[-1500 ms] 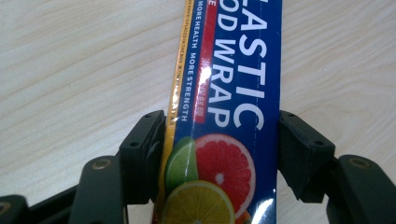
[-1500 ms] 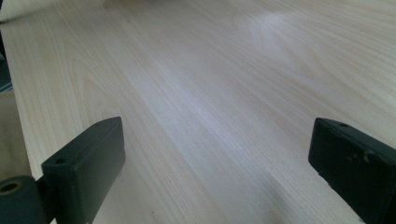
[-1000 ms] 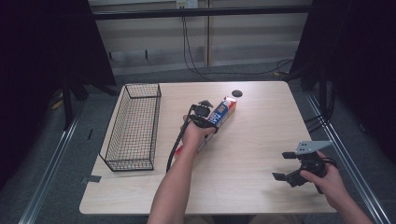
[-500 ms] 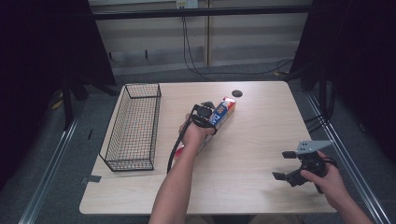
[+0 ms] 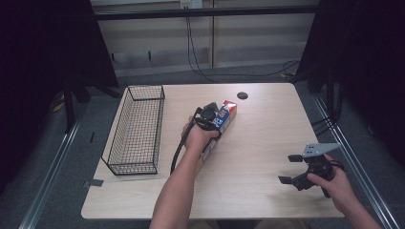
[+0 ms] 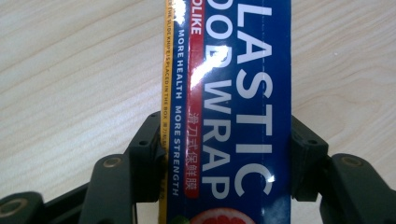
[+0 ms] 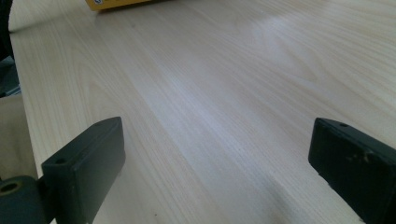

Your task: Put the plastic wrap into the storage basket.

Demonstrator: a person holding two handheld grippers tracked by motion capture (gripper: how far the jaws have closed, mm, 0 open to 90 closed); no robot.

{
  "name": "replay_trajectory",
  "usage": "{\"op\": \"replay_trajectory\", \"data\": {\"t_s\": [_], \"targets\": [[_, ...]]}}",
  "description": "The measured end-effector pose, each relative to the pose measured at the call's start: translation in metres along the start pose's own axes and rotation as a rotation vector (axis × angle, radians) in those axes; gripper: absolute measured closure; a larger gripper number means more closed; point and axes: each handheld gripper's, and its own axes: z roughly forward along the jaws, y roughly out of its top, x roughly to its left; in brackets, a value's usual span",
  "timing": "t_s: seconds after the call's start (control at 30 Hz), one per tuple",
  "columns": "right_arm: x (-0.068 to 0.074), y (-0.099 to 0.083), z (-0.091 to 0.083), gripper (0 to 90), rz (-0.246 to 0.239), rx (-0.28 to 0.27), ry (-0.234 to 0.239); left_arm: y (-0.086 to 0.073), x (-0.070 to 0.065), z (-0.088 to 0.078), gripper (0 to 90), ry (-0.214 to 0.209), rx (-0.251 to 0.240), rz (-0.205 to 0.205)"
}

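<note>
A long blue plastic-wrap box (image 5: 226, 115) with a red and yellow end lies on the wooden table (image 5: 267, 133), a little behind its middle. My left gripper (image 5: 208, 117) comes down on it from above. In the left gripper view its black jaws have just been closing and now press both long sides of the box (image 6: 233, 84), so the left gripper (image 6: 227, 144) is shut on it. My right gripper (image 5: 289, 168) rests near the table's front right corner. Its jaws stand wide open over bare wood, and the right gripper (image 7: 219, 154) has nothing between its fingers.
A black wire basket (image 5: 132, 168) stands along the table's left side. A small black round disc (image 5: 242, 95) sits near the far edge. The person's left forearm (image 5: 179, 191) stretches from the front edge up to the box.
The left hand has edged slightly forward over the box and settled there. The right hand and its gripper have kept still.
</note>
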Motion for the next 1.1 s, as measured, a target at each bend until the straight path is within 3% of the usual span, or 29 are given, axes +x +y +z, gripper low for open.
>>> {"op": "replay_trajectory", "data": {"t_s": [0.23,0.33,0.63,1.1], "targets": [[-0.001,-0.001,0.0,3.7,0.002,-0.003,0.001,0.002,0.0,-0.013,42.9,-0.004,0.03,-0.035],[0.0,0.0,0.0,3.7,-0.001,-0.003,-0.002,0.003,0.001,-0.021,43.1,-0.012,0.043,-0.031],[0.0,0.0,0.0,3.6,-0.004,-0.003,-0.001,0.005,0.004,-0.044,43.5,-0.012,0.031,-0.068],[0.001,0.001,0.001,3.7,-0.005,-0.005,0.0,0.004,0.009,-0.065,43.4,-0.018,0.015,-0.102]]}}
